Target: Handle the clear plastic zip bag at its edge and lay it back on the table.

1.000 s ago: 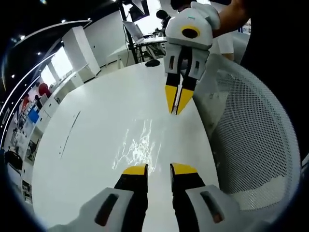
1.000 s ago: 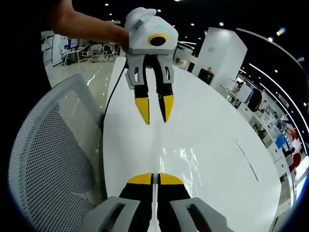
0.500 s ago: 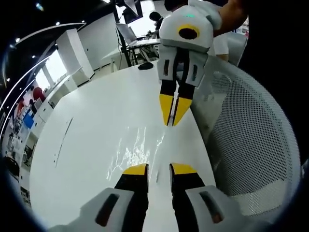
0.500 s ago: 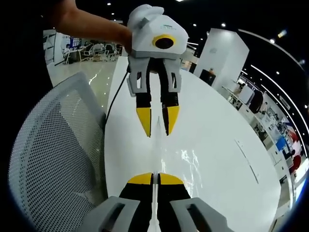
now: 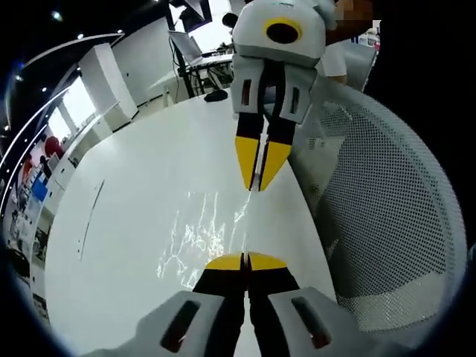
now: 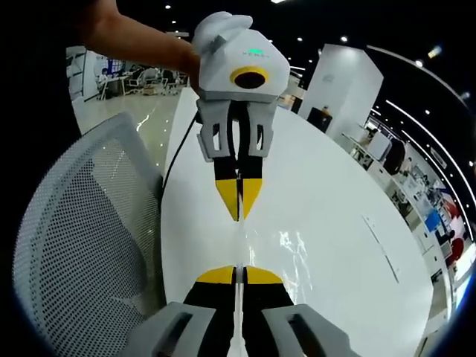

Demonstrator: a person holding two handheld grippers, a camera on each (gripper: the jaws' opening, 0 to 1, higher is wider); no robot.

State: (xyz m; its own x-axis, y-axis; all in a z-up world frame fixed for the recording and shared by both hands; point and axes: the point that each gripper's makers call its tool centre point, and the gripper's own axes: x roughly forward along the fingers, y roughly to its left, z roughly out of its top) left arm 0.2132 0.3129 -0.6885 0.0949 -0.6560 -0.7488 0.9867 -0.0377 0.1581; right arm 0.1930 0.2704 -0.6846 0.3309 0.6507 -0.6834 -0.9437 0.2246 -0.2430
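Observation:
The clear plastic zip bag (image 5: 199, 236) shows as crinkled glints over the white table (image 5: 126, 223), its top edge stretched in a line between both grippers. My left gripper (image 5: 245, 260) is shut on the near end of that edge. Facing it, my right gripper (image 5: 256, 182) is shut on the far end. In the right gripper view the bag edge (image 6: 239, 245) runs as a thin pale line from my right gripper (image 6: 239, 274) up to my left gripper (image 6: 239, 214), whose yellow tips are pressed together. The bag's film (image 6: 294, 247) hangs to the right of that line.
A white mesh chair (image 5: 387, 216) stands close against the table's edge beside the grippers, also chair (image 6: 82, 245). A thin dark line (image 5: 89, 216) marks the table. A small dark object (image 5: 216, 95) lies at the far end, with desks and a monitor beyond. A hand (image 6: 134, 41) holds the left gripper.
My left gripper's jaws, open before, have shut on the bag's edge. The two grippers have come closer together. My right gripper has stayed shut on the edge.

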